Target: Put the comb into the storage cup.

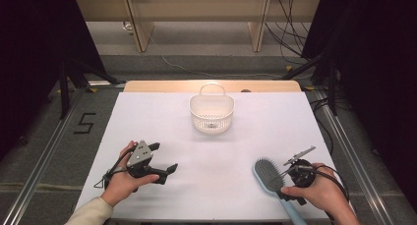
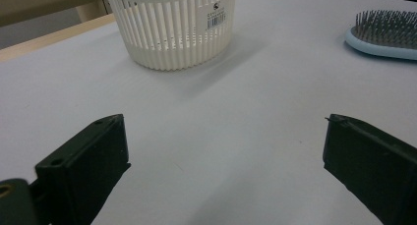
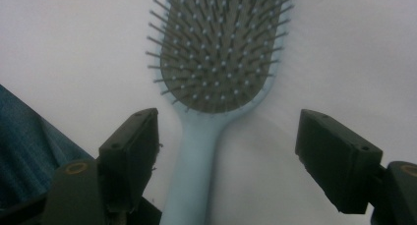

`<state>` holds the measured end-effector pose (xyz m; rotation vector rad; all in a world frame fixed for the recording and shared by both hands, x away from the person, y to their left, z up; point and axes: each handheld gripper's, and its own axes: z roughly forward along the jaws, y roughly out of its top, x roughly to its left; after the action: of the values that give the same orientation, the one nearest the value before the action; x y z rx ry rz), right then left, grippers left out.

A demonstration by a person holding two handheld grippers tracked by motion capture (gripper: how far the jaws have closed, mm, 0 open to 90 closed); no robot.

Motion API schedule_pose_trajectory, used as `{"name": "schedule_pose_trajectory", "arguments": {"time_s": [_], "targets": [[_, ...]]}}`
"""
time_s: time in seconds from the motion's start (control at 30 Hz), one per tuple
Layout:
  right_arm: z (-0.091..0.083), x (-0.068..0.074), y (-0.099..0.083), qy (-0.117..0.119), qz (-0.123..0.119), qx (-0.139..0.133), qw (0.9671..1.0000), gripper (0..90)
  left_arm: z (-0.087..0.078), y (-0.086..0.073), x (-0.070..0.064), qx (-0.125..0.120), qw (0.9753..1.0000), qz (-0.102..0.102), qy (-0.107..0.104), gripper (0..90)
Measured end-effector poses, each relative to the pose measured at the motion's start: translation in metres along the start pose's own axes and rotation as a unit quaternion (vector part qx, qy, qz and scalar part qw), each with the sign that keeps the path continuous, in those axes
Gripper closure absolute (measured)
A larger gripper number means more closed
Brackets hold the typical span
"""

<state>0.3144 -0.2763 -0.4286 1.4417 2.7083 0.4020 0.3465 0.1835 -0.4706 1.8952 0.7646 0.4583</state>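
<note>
A light blue hairbrush [image 1: 269,176] lies bristles up at the front right of the white table; its handle runs toward the near edge. My right gripper [image 1: 291,188] hovers over that handle. In the right gripper view its jaws stand wide apart on either side of the hairbrush handle [image 3: 196,151], gripper [image 3: 226,136] open and not touching it. My left gripper [image 1: 166,157] rests open at the front left with nothing between its jaws. Ahead of the left gripper [image 2: 223,136] stands a white slotted basket [image 2: 172,28], with the hairbrush head [image 2: 383,36] off to the right.
The basket [image 1: 212,112], with a loop handle, stands at the back middle of the white tabletop [image 1: 147,117]. A wooden strip [image 1: 147,86] marks the far edge. Blue fabric [image 3: 19,151] shows past the near table edge beside the right gripper.
</note>
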Motion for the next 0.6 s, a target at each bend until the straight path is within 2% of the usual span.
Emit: {"name": "schedule_pose_trajectory", "arguments": {"time_s": [0.27,0.6], "targets": [[0.014,0.003,0.003,-0.014,0.006,0.042,0.999,28.7,0.0,0.0,0.0,0.0,1.0,0.0,0.0,2.8],[0.03,0.014,0.012,-0.032,-0.002,0.081,0.9962,33.3,0.0,0.0,0.0,-0.001,1.0,0.0,-0.001,2.8]]}}
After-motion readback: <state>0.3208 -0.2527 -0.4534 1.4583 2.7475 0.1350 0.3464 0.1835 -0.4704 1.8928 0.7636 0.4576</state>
